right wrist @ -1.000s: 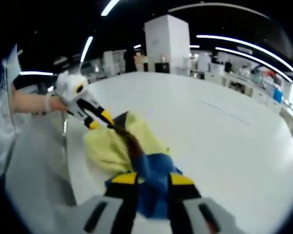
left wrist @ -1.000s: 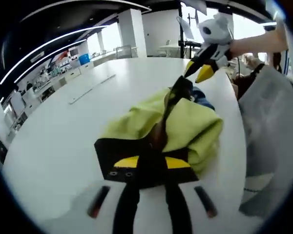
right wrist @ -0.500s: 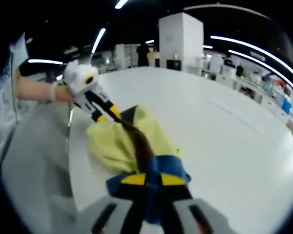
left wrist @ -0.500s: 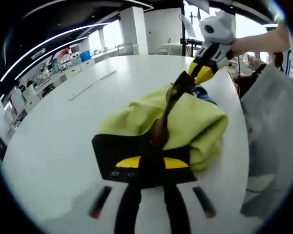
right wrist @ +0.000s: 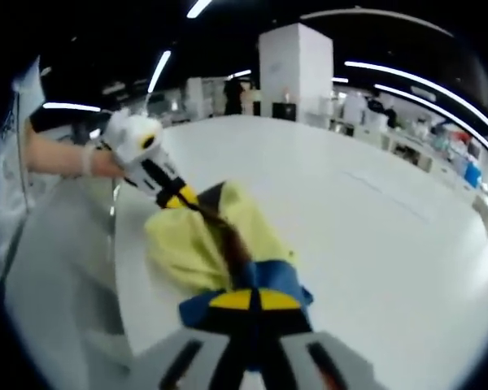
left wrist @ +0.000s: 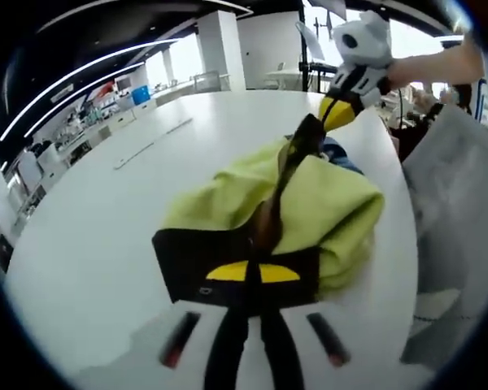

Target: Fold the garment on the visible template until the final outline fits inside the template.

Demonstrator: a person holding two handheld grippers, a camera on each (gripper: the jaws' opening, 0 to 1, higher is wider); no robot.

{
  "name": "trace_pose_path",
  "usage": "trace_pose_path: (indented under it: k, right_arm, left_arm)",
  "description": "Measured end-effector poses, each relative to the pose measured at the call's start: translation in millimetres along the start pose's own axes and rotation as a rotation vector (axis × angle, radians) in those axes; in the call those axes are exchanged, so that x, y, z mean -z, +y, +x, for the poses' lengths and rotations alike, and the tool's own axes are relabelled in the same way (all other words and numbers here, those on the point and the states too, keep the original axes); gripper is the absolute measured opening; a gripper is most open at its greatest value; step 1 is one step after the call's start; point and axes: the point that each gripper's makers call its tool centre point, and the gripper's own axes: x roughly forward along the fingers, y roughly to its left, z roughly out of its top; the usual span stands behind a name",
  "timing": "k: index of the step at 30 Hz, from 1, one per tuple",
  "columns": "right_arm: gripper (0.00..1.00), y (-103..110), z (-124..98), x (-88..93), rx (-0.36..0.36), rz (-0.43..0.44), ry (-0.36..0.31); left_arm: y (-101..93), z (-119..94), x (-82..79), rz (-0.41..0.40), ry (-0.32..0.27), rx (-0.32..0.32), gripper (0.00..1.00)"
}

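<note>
A bunched yellow-green garment [left wrist: 325, 203] with a brown stripe lies on the white table [left wrist: 106, 236]. Its near end is a black panel [left wrist: 187, 260], and my left gripper [left wrist: 252, 276] is shut on that panel. At the far end, the right gripper [left wrist: 335, 114] pinches the garment beside a blue patch [left wrist: 342, 156]. In the right gripper view, my right gripper [right wrist: 256, 299] is shut on the blue part [right wrist: 268, 276]. The yellow cloth [right wrist: 195, 244] runs away from it to the left gripper [right wrist: 169, 195], which holds the black corner [right wrist: 211, 193].
A thin pale strip [left wrist: 150, 146] lies on the tabletop further out. The person's white clothing [left wrist: 451, 219] hangs close beside the table edge, also seen as grey-white cloth [right wrist: 49, 284]. Benches and a white pillar [right wrist: 289, 69] stand in the background.
Both pairs of jaws have drawn together from slightly apart to fully shut on the garment's two ends. The garment has stayed bunched in about the same place.
</note>
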Motion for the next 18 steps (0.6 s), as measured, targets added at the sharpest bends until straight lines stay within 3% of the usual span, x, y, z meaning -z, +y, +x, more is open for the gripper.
trace_pose_path:
  k: [4, 7, 10, 14, 18]
  right_arm:
    - [0.00, -3.7, -3.6, -4.7, 0.007, 0.013, -0.013]
    - [0.00, -6.6, -7.9, -14.2, 0.027, 0.032, -0.040]
    - [0.00, -7.7, -14.0, -26.3, 0.037, 0.037, -0.069]
    - [0.00, -7.5, -27.5, -52.5, 0.036, 0.059, -0.135]
    - [0.00, -6.8, -40.6, -78.7, 0.041, 0.026, -0.180]
  left_arm:
    - [3.3, -4.4, 0.9, -0.025, -0.001, -0.005, 0.00]
    - [5.3, -11.9, -9.2, -0.061, -0.034, -0.006, 0.00]
    - [17.1, -26.1, -23.6, -0.100, -0.095, -0.021, 0.00]
    - [30.4, -45.0, -42.0, -0.089, -0.130, -0.058, 0.00]
    - [43.5, -66.9, -72.1, -0.106, -0.206, -0.074, 0.00]
